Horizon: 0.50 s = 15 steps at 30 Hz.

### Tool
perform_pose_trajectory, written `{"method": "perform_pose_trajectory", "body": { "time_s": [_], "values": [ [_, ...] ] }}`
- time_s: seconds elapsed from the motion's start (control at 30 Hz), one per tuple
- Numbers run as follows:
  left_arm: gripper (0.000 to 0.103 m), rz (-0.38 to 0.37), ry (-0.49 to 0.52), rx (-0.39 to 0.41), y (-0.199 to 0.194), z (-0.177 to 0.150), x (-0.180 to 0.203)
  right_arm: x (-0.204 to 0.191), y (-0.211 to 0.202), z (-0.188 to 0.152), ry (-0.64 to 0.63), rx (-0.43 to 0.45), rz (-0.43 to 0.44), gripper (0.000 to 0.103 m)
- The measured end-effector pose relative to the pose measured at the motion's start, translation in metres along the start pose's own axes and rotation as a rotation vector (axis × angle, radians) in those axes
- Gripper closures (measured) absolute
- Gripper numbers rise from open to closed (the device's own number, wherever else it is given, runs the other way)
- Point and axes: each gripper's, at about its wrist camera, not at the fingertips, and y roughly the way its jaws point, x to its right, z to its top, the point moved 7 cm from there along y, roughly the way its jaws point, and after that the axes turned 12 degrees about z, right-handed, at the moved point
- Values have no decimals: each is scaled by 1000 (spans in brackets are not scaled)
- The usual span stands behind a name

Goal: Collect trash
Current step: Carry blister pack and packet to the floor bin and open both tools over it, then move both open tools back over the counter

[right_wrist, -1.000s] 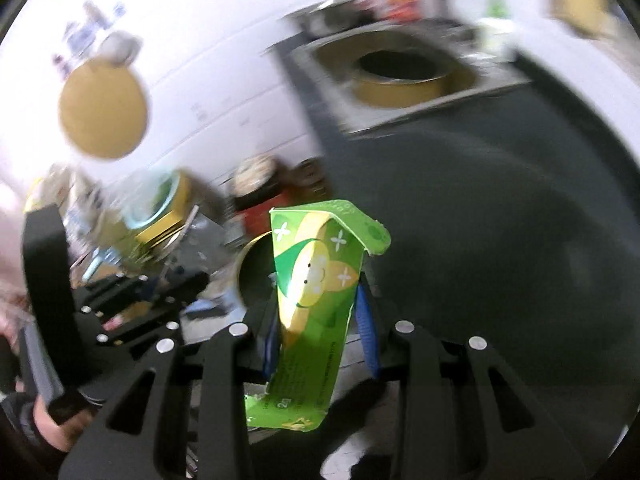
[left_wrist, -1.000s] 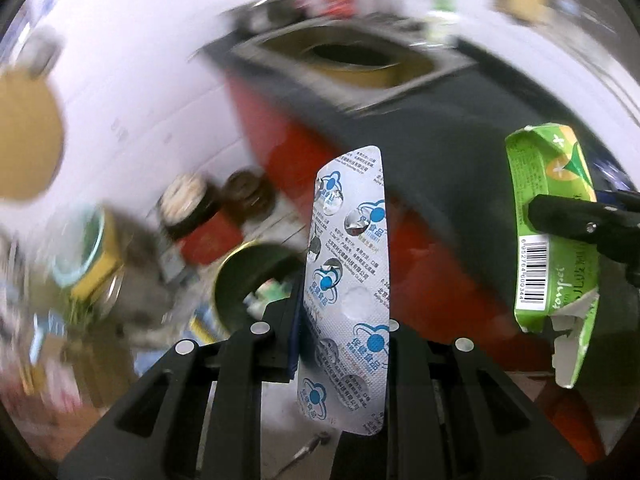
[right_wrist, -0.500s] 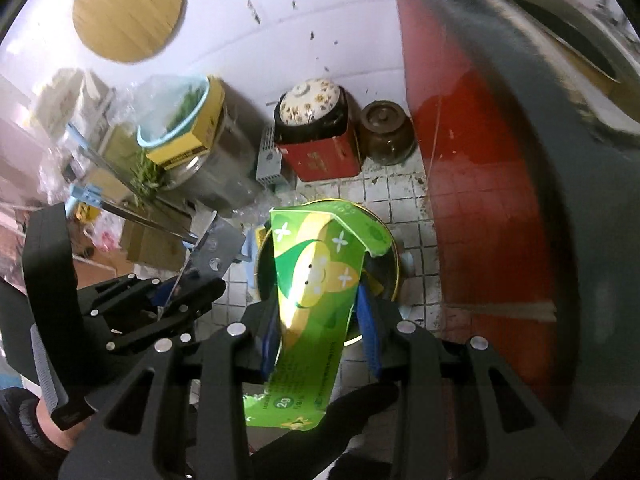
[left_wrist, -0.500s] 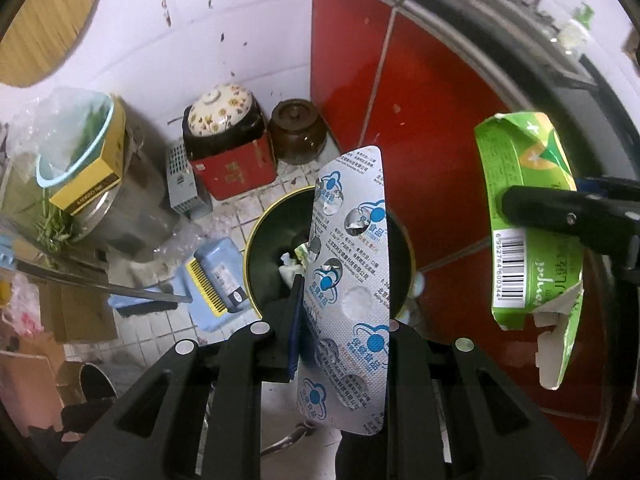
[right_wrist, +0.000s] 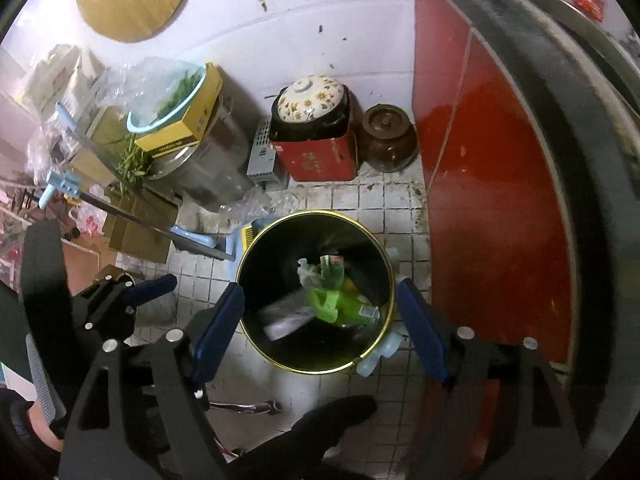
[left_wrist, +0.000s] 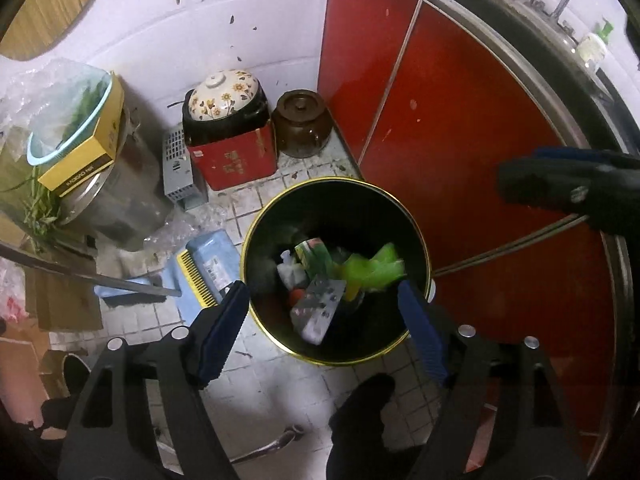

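Both grippers [left_wrist: 322, 316] [right_wrist: 320, 318] gape, empty, above bin rim [left_wrist: 260, 224].

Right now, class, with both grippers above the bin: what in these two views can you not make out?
- Green wrapper, right wrist view: blurred, print unreadable.
- Blister pack, left wrist view: lettering too small.
- Bin floor, both views: covered by trash.
- Right gripper, left wrist view: cut off by the edge.

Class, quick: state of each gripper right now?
Left gripper: open, empty; its jaws have just been opening over the bin.
Right gripper: open, empty; jaws likewise just opening.
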Motion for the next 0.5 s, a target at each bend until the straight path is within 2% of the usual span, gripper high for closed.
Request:
{"method": "perform_pose_trajectory", "body": {
  "time_s": [0.17,0.23,0.37,0.5],
  "values": [
    [24,9,47,32,-38,3,12,0,-63,-16,50,82,1,20],
    [21,13,74,57,-59,4,22,2,-106,-32,89,131,2,18],
    [14,-16,183,139,-126,8,70,13,-194,-73,173,227,-50,14],
    [9,-107,306,219,-193,4,141,43,-300,-143,309,357,-192,9]
  ]
}}
